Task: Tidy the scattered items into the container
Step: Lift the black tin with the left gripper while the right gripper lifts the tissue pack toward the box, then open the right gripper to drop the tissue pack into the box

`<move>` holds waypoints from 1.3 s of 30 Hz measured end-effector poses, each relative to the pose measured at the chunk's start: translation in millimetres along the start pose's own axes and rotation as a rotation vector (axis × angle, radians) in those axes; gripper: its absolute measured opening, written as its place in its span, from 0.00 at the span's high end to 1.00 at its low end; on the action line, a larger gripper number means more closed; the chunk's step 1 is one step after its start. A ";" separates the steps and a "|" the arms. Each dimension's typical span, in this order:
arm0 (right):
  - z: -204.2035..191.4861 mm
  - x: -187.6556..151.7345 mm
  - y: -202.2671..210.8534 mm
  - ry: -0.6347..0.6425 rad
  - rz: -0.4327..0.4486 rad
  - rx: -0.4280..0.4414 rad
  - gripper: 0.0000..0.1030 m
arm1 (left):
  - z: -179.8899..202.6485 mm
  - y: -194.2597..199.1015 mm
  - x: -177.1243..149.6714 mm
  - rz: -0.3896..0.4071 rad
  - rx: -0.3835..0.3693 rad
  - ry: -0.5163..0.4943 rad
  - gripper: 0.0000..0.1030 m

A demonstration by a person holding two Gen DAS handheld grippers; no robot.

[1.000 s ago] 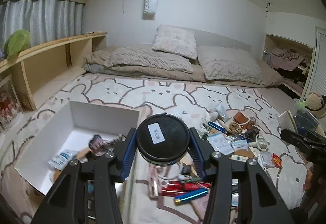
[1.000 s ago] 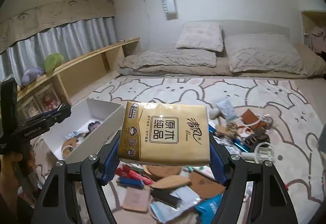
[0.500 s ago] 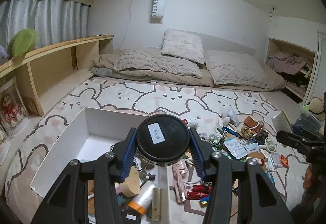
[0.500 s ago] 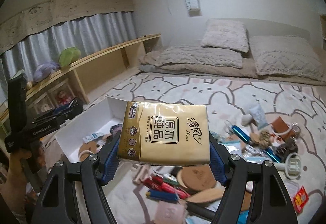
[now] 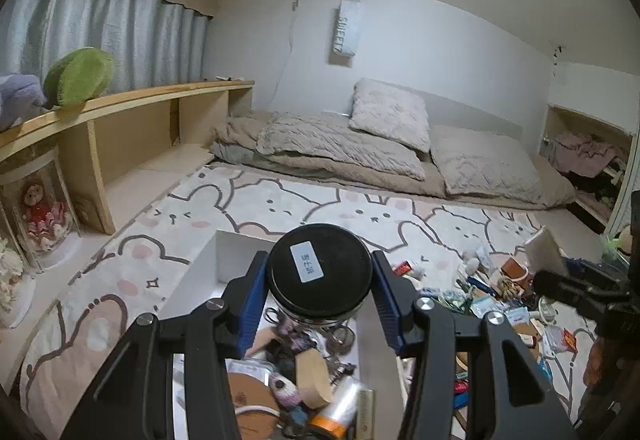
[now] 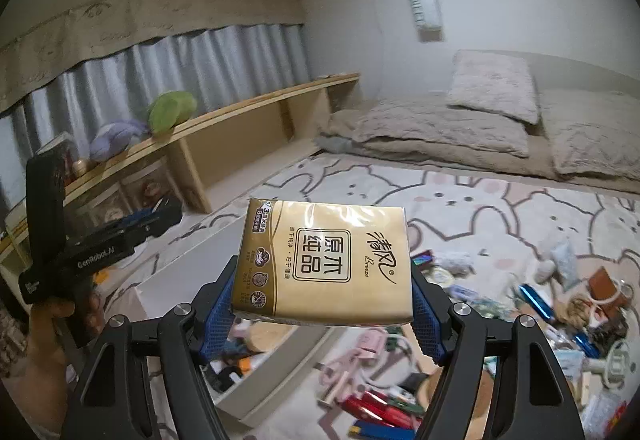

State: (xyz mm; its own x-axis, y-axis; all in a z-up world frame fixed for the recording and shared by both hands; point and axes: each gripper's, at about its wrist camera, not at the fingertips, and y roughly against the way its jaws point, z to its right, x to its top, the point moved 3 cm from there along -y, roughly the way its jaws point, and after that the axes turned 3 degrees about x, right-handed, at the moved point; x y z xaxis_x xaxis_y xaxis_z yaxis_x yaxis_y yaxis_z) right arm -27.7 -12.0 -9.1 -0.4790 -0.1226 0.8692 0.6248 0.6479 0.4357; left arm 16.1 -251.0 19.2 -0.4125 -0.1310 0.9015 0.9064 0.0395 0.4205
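A: What is your left gripper (image 5: 320, 290) carrying?

B: Your left fingers (image 5: 251, 304) pinch a jar with a black lid (image 5: 319, 276), one blue pad on each side. It hangs above the white box (image 5: 236, 252), over the clutter inside: a wooden piece, a roll of tape, a cork disc.

A: And your right gripper (image 6: 324, 304)?

B: Your right fingers (image 6: 218, 310) clamp a gold tissue pack (image 6: 326, 260) by its two short sides, printed face toward the camera. You hold it in the air near the box's (image 6: 168, 280) long wall. The scattered items (image 6: 540, 304) lie on the bunny rug (image 6: 460, 200) to its right.

A: Is your left hand (image 6: 44, 336) visible?

B: Yes, at the left edge of the right view, gripping its handle.
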 end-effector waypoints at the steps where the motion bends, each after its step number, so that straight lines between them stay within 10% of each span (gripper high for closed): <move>1: -3.4 1.1 -4.5 0.007 -0.008 0.003 0.27 | -3.9 0.4 1.7 0.004 0.002 0.002 0.52; 26: -90.1 3.6 -185.3 -0.050 -0.398 0.154 0.27 | -96.2 -10.4 -1.6 0.026 0.053 0.110 0.52; 39: -103.0 -29.4 -300.7 -0.094 -0.683 0.090 0.27 | -131.5 6.8 5.4 0.091 0.027 0.180 0.52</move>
State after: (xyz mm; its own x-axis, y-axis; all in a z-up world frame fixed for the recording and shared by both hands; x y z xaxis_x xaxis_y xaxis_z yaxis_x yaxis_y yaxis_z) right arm -138.0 -280.6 -141.6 -0.8008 -0.4617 0.3815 0.1129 0.5092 0.8532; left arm 32.0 -381.8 13.4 -0.3039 -0.3004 0.9041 0.9354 0.0857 0.3430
